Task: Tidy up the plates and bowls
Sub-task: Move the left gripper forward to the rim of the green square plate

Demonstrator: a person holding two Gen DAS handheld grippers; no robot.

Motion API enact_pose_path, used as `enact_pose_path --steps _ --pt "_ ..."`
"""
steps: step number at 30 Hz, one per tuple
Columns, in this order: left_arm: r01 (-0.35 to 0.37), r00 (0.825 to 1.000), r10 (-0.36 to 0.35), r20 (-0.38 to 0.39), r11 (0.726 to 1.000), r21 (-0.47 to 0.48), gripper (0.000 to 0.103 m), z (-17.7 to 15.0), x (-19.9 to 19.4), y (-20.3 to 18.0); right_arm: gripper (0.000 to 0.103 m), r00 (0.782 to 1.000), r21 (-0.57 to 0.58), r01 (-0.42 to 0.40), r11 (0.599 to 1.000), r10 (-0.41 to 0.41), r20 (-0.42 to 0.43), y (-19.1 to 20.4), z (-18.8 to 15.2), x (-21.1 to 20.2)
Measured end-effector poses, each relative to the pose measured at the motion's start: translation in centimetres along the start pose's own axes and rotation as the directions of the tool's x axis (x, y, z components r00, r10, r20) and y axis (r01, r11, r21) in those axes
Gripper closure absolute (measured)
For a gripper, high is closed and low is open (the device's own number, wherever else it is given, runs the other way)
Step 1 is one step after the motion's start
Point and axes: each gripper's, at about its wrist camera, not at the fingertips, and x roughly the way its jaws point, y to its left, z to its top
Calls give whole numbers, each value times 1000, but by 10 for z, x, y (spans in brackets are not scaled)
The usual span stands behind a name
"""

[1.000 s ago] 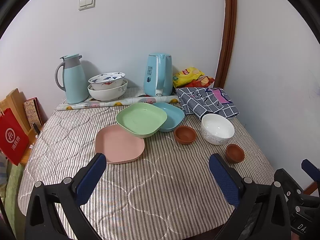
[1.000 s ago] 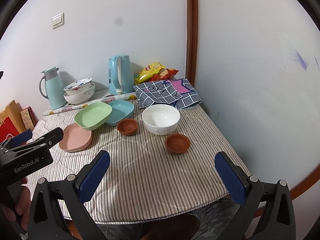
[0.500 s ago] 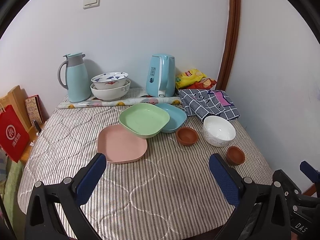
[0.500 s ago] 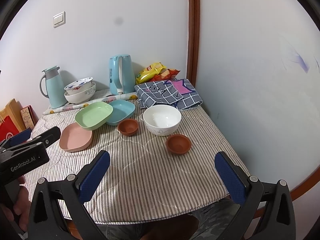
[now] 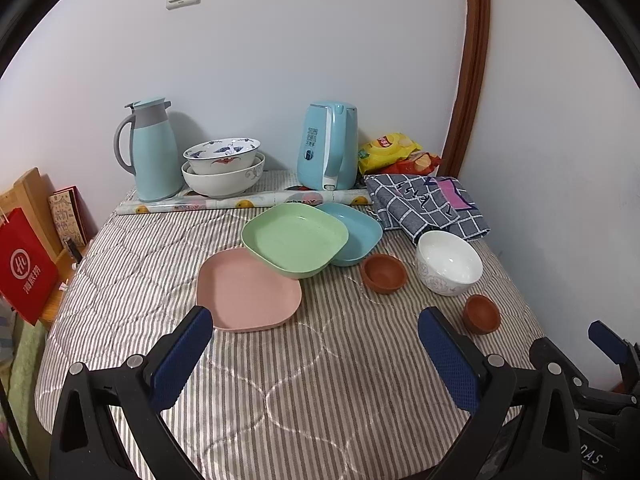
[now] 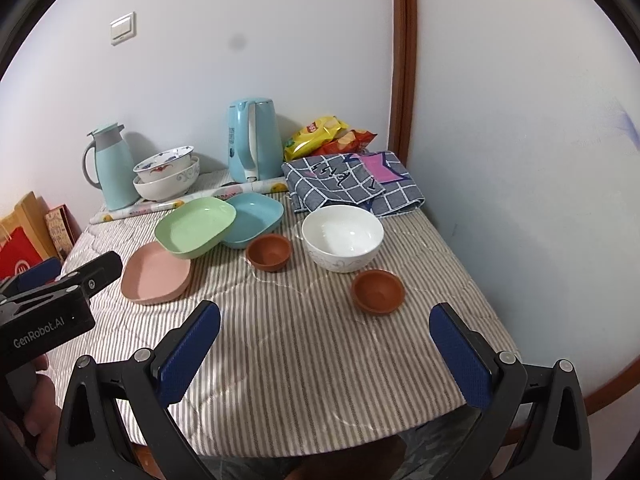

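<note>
At the far left of the striped table (image 5: 320,392), a teal thermos jug (image 5: 154,150) is standing against the wall, and just beside it two patterned bowls (image 5: 222,164) are nesting one inside the other. A rolled sheet (image 5: 240,203) is lying across the cloth in front of them. Toward the middle, a pink plate (image 5: 248,290) is lying flat; a green plate (image 5: 294,240) is overlapping its far edge and tilting, while also resting on a blue plate (image 5: 352,232) behind it. A blue kettle (image 5: 328,146) is standing at the back. Right of the plates, a small brown bowl (image 5: 384,274) is sitting near a white bowl (image 5: 448,262), with a second brown bowl (image 5: 482,314) closer to the table's right edge. Snack bags (image 5: 394,152) and a checked cloth (image 5: 428,204) are occupying the back right corner.

The left gripper (image 5: 314,360) is hovering over the near cloth, jaws spread wide and holding nothing. The right gripper (image 6: 324,350) is hovering likewise, its jaws wide apart and empty, facing the nearer brown bowl
</note>
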Motion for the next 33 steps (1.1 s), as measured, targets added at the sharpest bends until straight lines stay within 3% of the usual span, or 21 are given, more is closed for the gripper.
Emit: enact_pose_path --steps 6,20,28,33 --pt "3 1000 -3 -9 1000 -17 0 12 12 7 0 999 55 -33 998 33 -11 -3 12 18" --pt "-3 999 1 -32 999 -43 0 52 58 19 0 995 1 -60 998 60 -84 15 50 71" --pt "-47 997 45 -56 999 -22 0 62 95 28 2 991 25 -71 997 73 -115 22 69 109" --pt "-35 997 34 -64 999 -13 0 72 113 34 2 990 34 -69 997 73 -119 29 76 131"
